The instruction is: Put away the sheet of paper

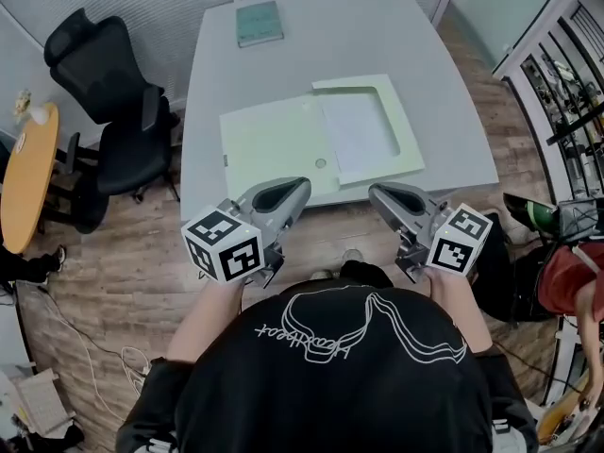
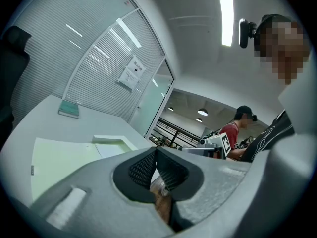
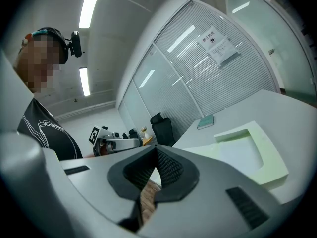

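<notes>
1. The left gripper is held over the near edge of the light grey square table. In its own view its jaws are pressed together at the tips, with nothing between them.
2. The right gripper is beside it at the same near edge, apart from the left one. Its jaws are likewise pressed together and empty.
3. The white sheet of paper lies in the right half of a pale green folder, framed by a green border with a cut-out window.
4. The folder lies open and flat on the near half of the table, reaching close to the near edge, just beyond both grippers.
5. A teal book lies flat near the far edge, toward the far left corner, well apart from the folder.
6. A black office chair stands off the table's left edge, with a round orange-topped table further left.
</notes>
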`<control>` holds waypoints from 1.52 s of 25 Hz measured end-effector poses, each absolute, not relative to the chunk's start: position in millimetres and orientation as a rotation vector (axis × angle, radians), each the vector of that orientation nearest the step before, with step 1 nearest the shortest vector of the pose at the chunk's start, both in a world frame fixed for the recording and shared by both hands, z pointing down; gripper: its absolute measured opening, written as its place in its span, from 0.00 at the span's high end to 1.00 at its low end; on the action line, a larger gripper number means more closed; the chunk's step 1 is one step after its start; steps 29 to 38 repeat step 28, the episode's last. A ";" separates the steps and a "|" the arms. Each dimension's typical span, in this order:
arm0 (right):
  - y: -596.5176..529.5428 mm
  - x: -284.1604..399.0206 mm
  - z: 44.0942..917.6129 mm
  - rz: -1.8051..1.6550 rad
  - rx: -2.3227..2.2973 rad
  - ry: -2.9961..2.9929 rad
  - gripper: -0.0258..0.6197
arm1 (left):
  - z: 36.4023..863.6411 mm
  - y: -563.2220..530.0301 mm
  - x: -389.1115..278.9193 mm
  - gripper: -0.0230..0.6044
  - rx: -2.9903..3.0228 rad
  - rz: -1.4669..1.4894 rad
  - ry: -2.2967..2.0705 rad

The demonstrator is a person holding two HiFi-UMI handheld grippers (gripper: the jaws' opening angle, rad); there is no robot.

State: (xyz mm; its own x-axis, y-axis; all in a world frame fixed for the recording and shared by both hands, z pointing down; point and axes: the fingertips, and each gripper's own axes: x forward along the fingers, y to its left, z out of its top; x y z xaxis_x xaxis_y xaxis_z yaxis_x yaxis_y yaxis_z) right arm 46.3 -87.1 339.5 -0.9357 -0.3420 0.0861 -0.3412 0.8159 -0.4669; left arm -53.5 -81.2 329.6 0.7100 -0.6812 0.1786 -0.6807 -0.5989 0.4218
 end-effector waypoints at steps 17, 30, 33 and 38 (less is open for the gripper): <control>-70.8 48.7 330.8 -0.663 -0.575 3.010 0.95 | 334.5 -68.7 -41.1 0.95 2.473 0.035 -1.008; -72.0 52.9 335.8 -0.671 -0.569 3.004 0.95 | 341.8 -70.8 -34.6 0.95 2.464 0.055 -1.000; -72.0 52.9 335.8 -0.671 -0.569 3.004 0.95 | 341.8 -70.8 -34.6 0.95 2.464 0.055 -1.000; -72.0 52.9 335.8 -0.671 -0.569 3.004 0.95 | 341.8 -70.8 -34.6 0.95 2.464 0.055 -1.000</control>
